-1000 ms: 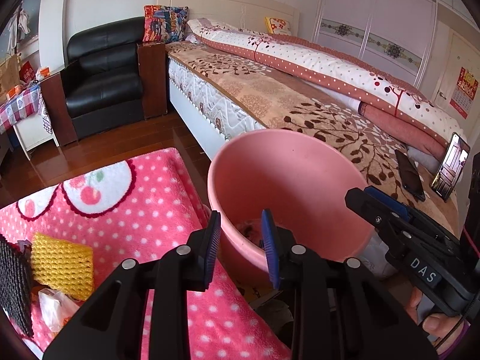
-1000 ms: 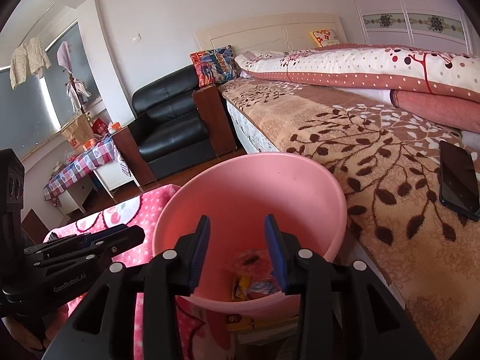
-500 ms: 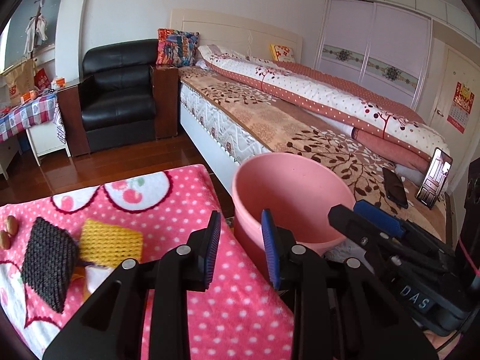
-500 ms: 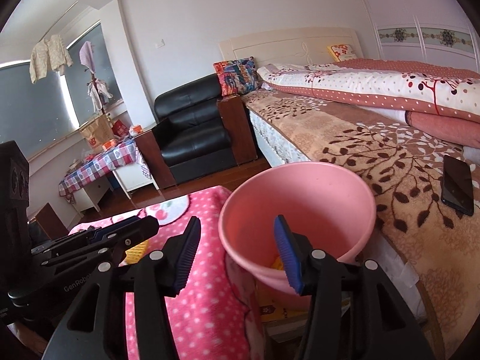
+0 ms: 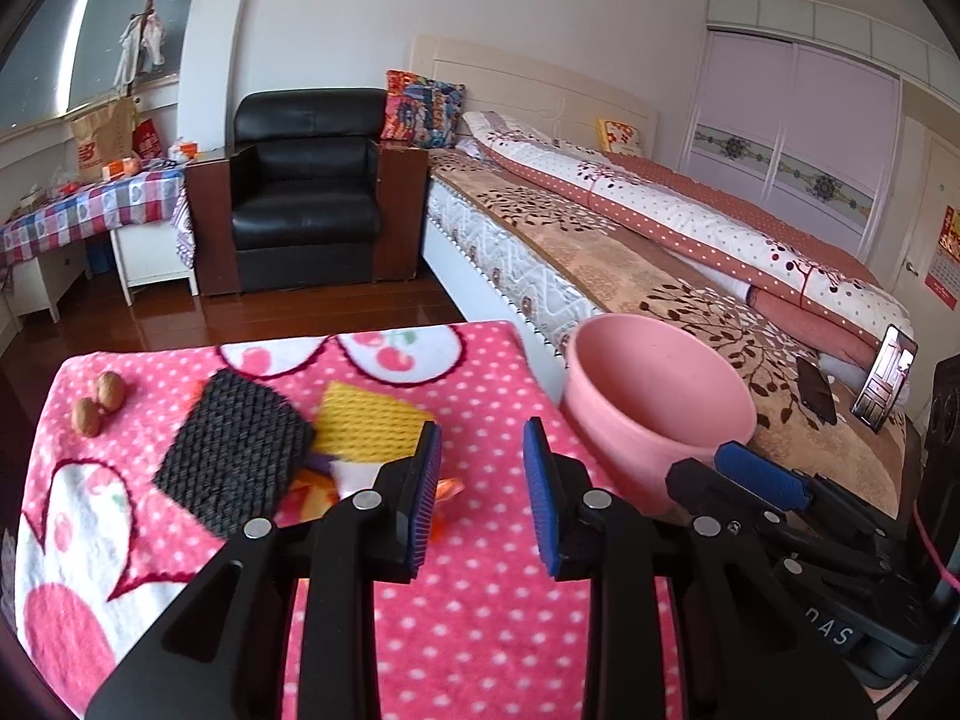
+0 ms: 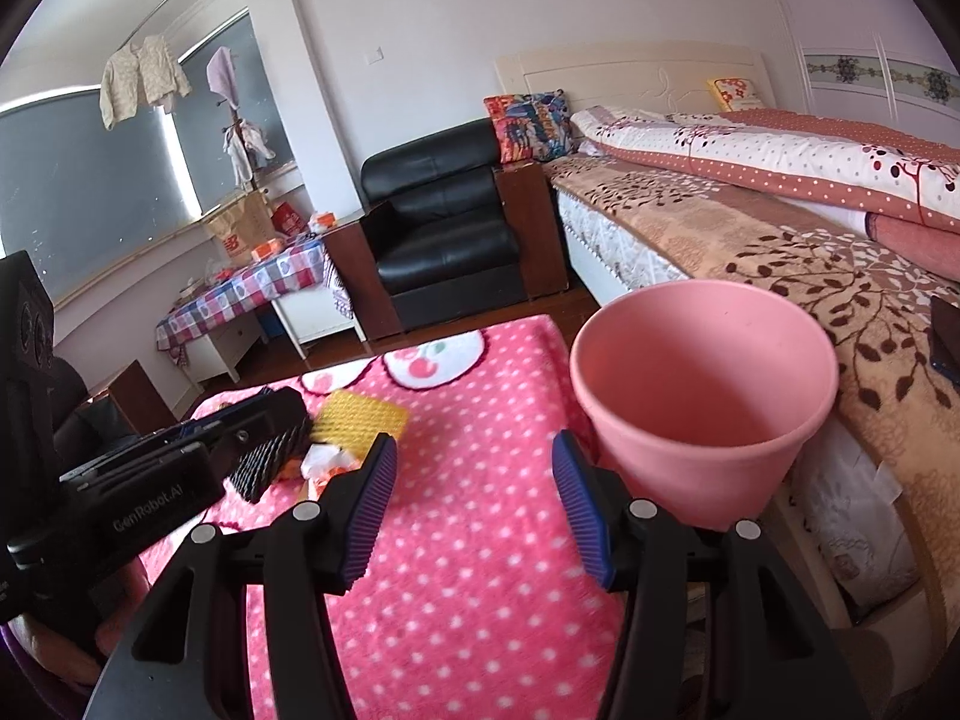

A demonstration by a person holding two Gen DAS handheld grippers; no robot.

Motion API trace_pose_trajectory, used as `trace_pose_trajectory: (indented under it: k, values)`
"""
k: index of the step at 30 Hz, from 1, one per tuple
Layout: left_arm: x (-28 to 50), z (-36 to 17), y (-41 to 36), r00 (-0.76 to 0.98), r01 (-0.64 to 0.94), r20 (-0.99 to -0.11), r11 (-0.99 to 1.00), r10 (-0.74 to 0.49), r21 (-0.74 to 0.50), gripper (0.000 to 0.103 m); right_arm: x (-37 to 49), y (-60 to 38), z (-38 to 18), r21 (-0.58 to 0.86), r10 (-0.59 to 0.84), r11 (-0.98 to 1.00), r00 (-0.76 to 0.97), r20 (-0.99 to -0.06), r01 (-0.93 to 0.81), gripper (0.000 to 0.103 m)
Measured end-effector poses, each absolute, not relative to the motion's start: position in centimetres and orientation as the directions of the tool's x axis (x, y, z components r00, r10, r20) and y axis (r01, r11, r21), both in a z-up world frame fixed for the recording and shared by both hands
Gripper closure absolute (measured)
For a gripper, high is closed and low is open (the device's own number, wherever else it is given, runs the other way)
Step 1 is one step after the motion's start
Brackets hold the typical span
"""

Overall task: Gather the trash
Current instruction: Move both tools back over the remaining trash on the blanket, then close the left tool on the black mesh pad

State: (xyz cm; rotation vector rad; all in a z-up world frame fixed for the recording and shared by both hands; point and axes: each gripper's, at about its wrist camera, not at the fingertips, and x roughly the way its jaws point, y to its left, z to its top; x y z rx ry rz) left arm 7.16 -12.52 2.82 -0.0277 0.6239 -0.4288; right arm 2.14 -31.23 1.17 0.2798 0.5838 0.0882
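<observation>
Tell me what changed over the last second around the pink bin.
Both claws pulled back from over the pink bin toward the pink dotted cloth. The right claw opened wider; the left claw stayed open and empty. The bin, black pad and yellow pad kept their places.

This is a bedroom in a home. A wide bed with a cream headboard (image 5: 540, 81) carries a brown leaf-patterned blanket (image 5: 612, 258) and a rolled white-and-pink dotted quilt (image 5: 690, 210), with lilac sliding wardrobe doors (image 5: 792, 120) behind it. Beside the bed stand a black leather armchair (image 5: 306, 186) and a low white side bench under a checked cloth (image 5: 90, 210), and clothes hang by the window (image 6: 141, 81).
</observation>
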Motion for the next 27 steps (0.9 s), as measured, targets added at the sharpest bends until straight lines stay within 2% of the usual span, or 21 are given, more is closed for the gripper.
trace_pose_trajectory:
  k: [19,27]
  values:
    - [8.6,0.0,-0.2,0.747,0.153,-0.611,0.962,-0.263,-0.227,0.075,4.0,-26.8,-0.9,0.261,0.23,0.961,0.769,-0.596,-0.086,0.045]
    - [11.4,-0.7,2.1,0.743,0.071,-0.636,0.969,-0.209,-0.235,0.075,5.5,-25.6,-2.0,0.265,0.258,0.958,0.746,-0.614,-0.113,0.045]
